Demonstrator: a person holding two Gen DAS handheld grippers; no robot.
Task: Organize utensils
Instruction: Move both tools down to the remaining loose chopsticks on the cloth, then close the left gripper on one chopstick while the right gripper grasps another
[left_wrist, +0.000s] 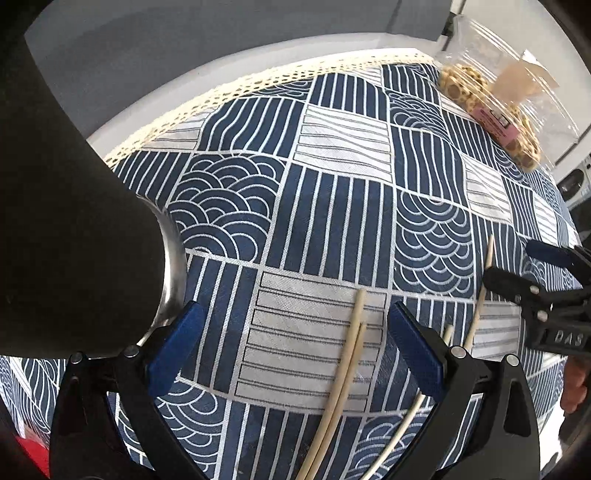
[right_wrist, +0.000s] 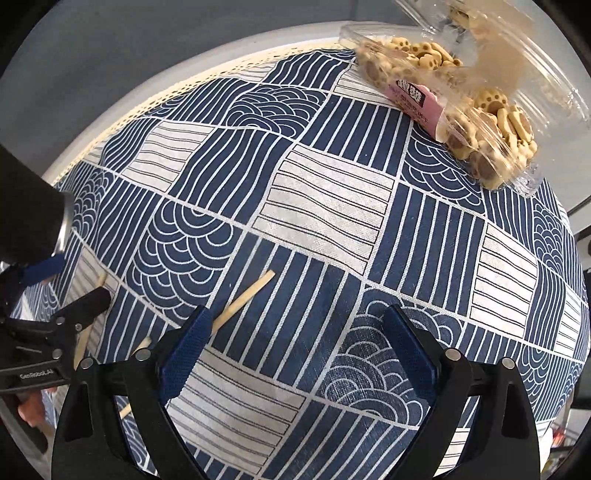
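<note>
Seemingly mid-sort on a counter (left_wrist: 155, 110) under a navy-and-white patterned cloth (left_wrist: 332, 206): the left gripper (left_wrist: 295, 347) hovers w/ its blue-padded jaws spread wide and nothing between the pads. Two pale chopsticks (left_wrist: 351, 354) lie side by side on the cloth inside that gap, touching neither pad; a third chopstick (left_wrist: 400, 432) runs just beside the right-hand pad. A black cup w/ a steel rim (left_wrist: 74, 229) stands just left of the left gripper, close to its outer finger. The right gripper (right_wrist: 295, 347), also wide open and empty, hangs over bare cloth; a fourth chopstick (right_wrist: 245, 301) lies on the cloth, its near end hidden behind that gripper's left finger, contact unclear from either view. Far side of the cloth from the chopsticks, a clear tub of paw-print biscuits (right_wrist: 454, 110) rests near the lace edge.
</note>
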